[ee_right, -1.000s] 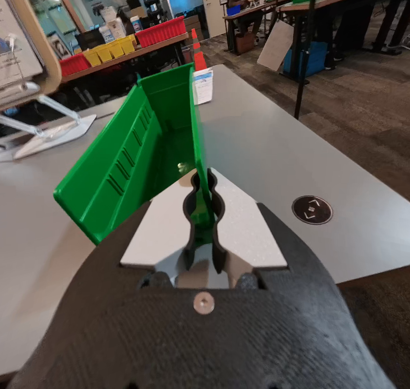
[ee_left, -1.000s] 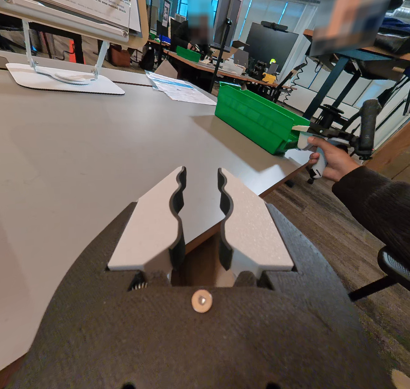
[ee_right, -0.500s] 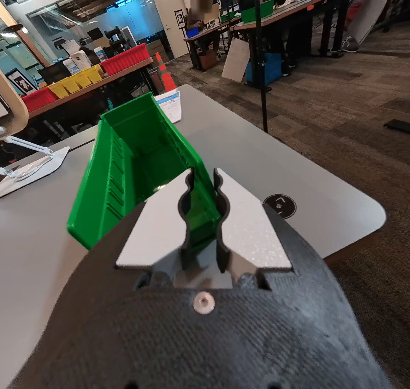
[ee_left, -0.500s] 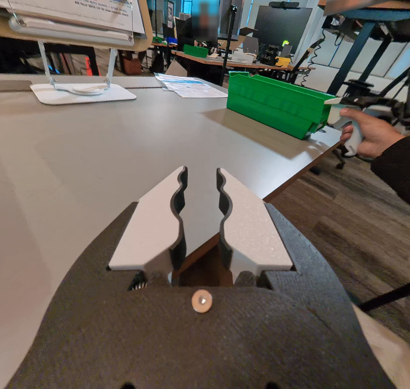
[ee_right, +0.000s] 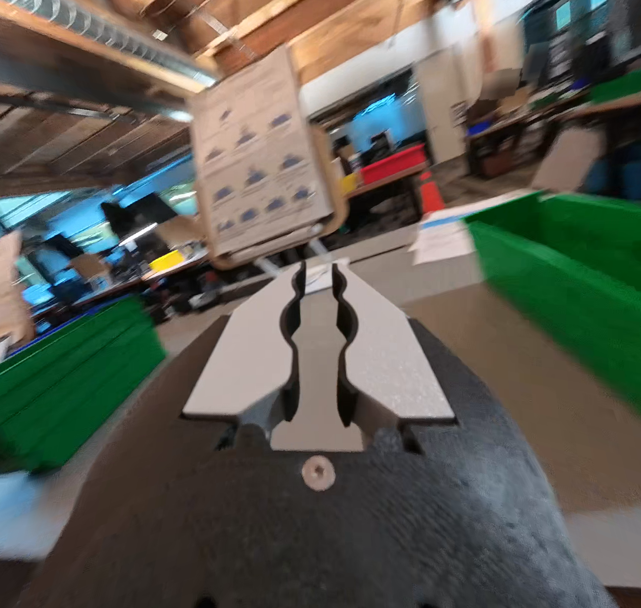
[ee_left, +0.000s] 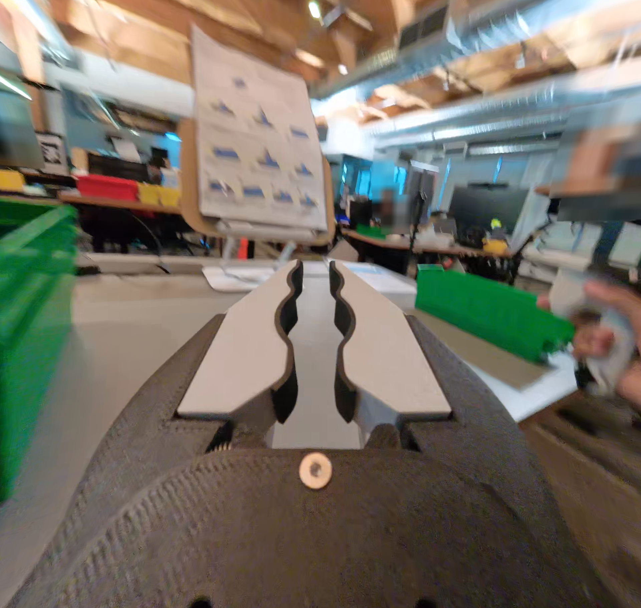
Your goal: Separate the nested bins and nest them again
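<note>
On table (ee_left: pixel 138 331): green bin (ee_left: pixel 485 308) at right edge, beside hand (ee_left: pixel 610 341); second bin (ee_left: pixel 31 314) at left, blurred. Left gripper (ee_left: pixel 315 276) and right gripper (ee_right: pixel 317 274) slightly open, empty, low over tabletop, facing clipboard stand (ee_left: pixel 256 154).

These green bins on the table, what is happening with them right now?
A person works with a hand-held gripper in each hand. The left hand-held gripper and the right hand-held gripper are both open and hold nothing. One green bin stands on the grey table to the right, another green bin to the left. The views are blurred.
</note>
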